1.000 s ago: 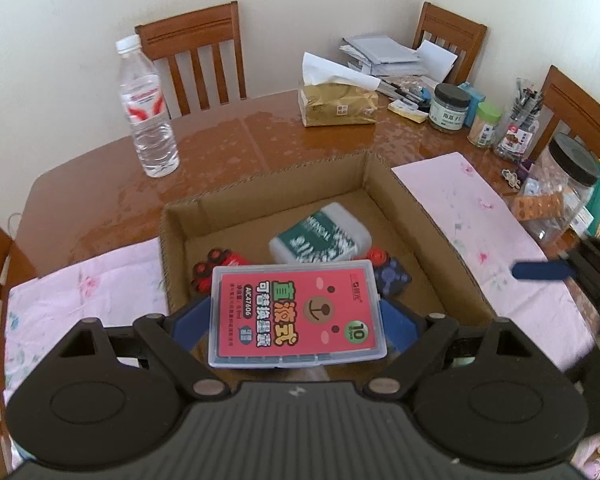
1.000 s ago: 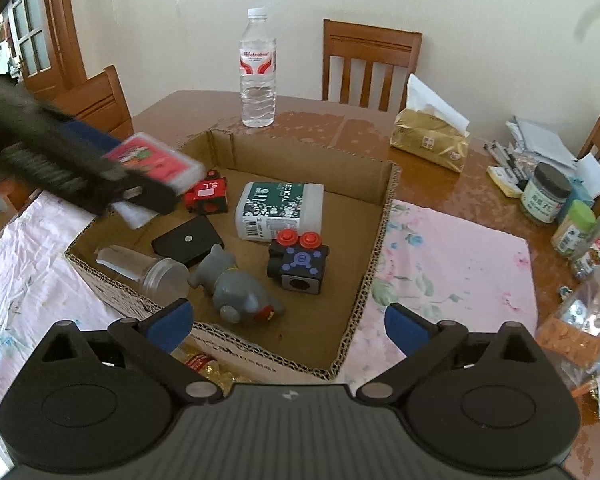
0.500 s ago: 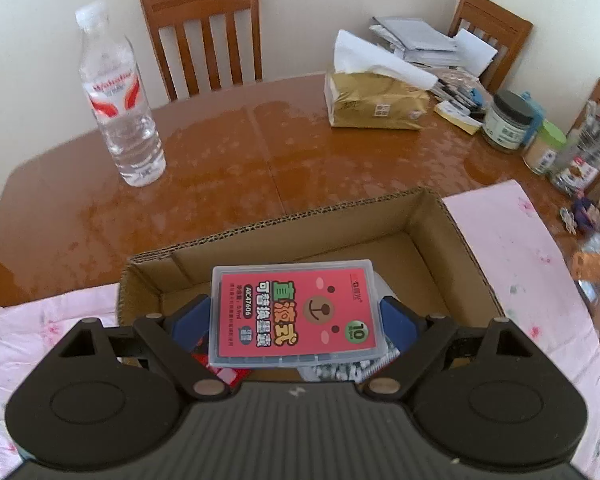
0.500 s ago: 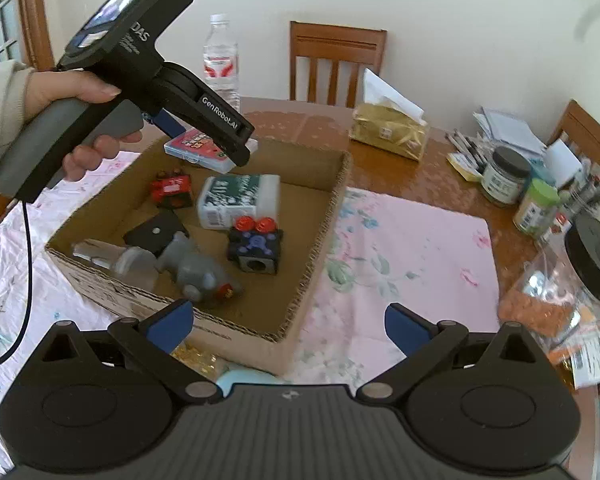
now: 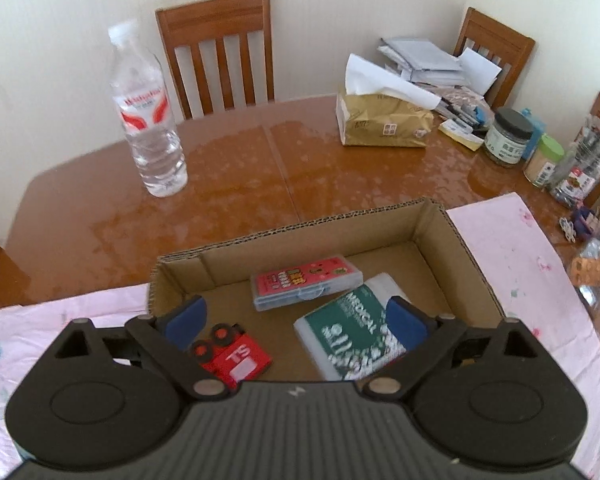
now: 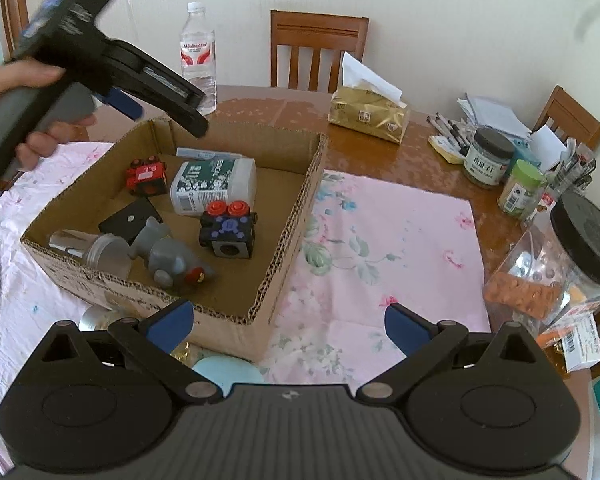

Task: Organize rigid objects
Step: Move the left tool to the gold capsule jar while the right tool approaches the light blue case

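Observation:
The cardboard box stands on the table. The red-labelled clear plastic case lies inside it at the back, seen edge-on in the right wrist view. Beside it lie a green and white medical box, a red toy car, a black cube with red knobs, a grey toy, a black plate and a clear jar. My left gripper is open and empty above the box. My right gripper is open and empty at the box's near corner.
A water bottle, a tissue pack, small jars, a large black-lidded plastic jar, pens and stacked papers stand around the box. Pink floral cloth lies to the right. Chairs ring the table.
My left gripper has opened and let go of the red-labelled case, which now lies in the box. The gripper has risen above the box. My right gripper has barely moved.

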`<action>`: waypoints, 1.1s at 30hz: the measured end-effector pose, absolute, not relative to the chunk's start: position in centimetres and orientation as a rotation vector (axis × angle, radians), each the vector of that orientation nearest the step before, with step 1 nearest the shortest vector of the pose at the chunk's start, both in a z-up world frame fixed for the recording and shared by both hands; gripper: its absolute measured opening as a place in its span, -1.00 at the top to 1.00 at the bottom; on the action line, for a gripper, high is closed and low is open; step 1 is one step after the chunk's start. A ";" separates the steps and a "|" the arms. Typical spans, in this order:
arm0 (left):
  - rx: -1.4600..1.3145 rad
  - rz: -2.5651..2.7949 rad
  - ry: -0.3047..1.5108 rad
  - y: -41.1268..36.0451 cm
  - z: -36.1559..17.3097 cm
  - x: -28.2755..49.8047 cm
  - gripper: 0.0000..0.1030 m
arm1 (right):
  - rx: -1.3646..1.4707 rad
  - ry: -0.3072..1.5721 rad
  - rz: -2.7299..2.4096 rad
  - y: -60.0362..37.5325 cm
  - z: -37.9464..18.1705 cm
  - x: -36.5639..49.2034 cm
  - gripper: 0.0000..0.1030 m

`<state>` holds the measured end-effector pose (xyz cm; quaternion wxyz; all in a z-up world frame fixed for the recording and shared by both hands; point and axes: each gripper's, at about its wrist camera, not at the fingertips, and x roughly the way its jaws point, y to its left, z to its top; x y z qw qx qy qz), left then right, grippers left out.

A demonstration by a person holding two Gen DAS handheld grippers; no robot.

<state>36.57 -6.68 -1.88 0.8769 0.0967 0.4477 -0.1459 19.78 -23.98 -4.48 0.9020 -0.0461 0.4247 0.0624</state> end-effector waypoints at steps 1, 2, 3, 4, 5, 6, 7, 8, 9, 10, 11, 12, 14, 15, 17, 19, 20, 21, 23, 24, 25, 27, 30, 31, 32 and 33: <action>0.216 -0.301 0.922 -6.5 -1.6 35.9 -0.89 | -0.091 0.888 0.130 -24.0 -4.7 19.7 -1.00; 0.227 -0.299 0.909 -6.4 -1.3 35.3 -0.89 | -0.090 0.895 0.131 -23.9 -4.9 19.6 -1.00; 0.237 -0.296 0.898 -6.1 -1.1 34.6 -0.89 | -0.089 0.902 0.136 -23.9 -5.1 19.5 -1.00; 0.245 -0.289 0.886 -5.9 -0.9 33.9 -0.89 | -0.089 0.911 0.141 -23.8 -5.4 19.3 -1.00; 0.251 -0.286 0.876 -5.6 -0.7 33.2 -0.90 | -0.090 0.918 0.143 -23.7 -5.6 19.2 -1.00; 0.255 -0.284 0.870 -5.3 -0.5 32.5 -0.90 | -0.092 0.923 0.144 -23.7 -5.9 19.0 -1.00; 0.258 -0.281 0.866 -5.1 -0.4 31.7 -0.90 | -0.096 0.930 0.141 -23.7 -6.3 18.7 -1.00; 0.261 -0.280 0.863 -4.8 -0.4 31.1 -0.90 | -0.098 0.939 0.137 -23.6 -6.7 18.6 -1.00; 0.266 -0.281 0.861 -4.5 -0.4 30.3 -0.90 | -0.097 0.948 0.133 -23.6 -7.1 18.4 -1.00; 0.270 -0.280 0.863 -4.2 -0.5 29.6 -0.90 | -0.090 0.956 0.133 -23.6 -7.5 18.3 -1.00; 0.273 -0.275 0.865 -3.9 -0.5 28.8 -0.90 | -0.080 0.968 0.134 -23.5 -8.0 18.2 -1.00; 0.273 -0.268 0.866 -3.7 -0.6 28.1 -0.90 | -0.074 0.982 0.134 -23.5 -8.5 18.1 -1.00; 0.274 -0.256 0.868 -3.1 -0.9 26.6 -0.90 | -0.057 1.005 0.137 -23.4 -9.5 17.9 -1.00; 0.277 -0.251 0.869 -2.9 -1.0 26.0 -0.90 | -0.049 1.015 0.139 -23.3 -10.0 17.8 -1.00; 0.283 -0.251 0.872 -2.5 -1.1 24.6 -0.90 | -0.049 1.026 0.145 -22.8 -10.8 17.6 -1.00; 0.285 -0.249 0.870 -2.1 -1.3 23.4 -0.90 | -0.059 1.027 0.148 -22.3 -11.5 17.5 -1.00; 0.284 -0.248 0.870 -1.9 -1.3 23.0 -0.90 | -0.065 1.025 0.146 -21.9 -11.8 17.5 -1.00; 0.280 -0.250 0.872 -1.7 -1.4 22.5 -0.90 | -0.068 1.018 0.144 -21.7 -12.1 17.5 -1.00; 0.269 -0.254 0.878 -1.2 -1.6 21.9 -0.90 | -0.087 1.018 0.129 -21.1 -12.8 17.5 -1.00; 0.264 -0.258 0.880 -1.0 -1.6 21.5 -0.90 | -0.103 1.016 0.112 -20.8 -13.2 17.6 -1.00; 0.261 -0.266 0.880 -0.7 -1.7 21.1 -0.90 | -0.119 0.999 0.097 -20.5 -13.5 17.4 -1.00; 0.258 -0.275 0.880 -0.2 -1.8 20.5 -0.90 | -0.098 0.989 0.091 -20.5 -13.6 17.3 -1.00; 0.256 -0.290 0.882 0.5 -2.0 19.7 -0.90 | -0.085 0.990 0.061 -20.8 -13.5 17.0 -1.00; 0.253 -0.300 0.885 0.8 -2.1 19.4 -0.90 | -0.091 0.987 0.042 -20.9 -13.4 16.9 -1.00; 0.251 -0.314 0.888 1.0 -2.2 19.2 -0.90 | -0.095 0.987 0.020 -21.1 -13.3 16.8 -1.00; 0.250 -0.327 0.891 1.1 -2.4 19.0 -0.90 | -0.095 0.992 0.006 -21.2 -13.3 16.8 -1.00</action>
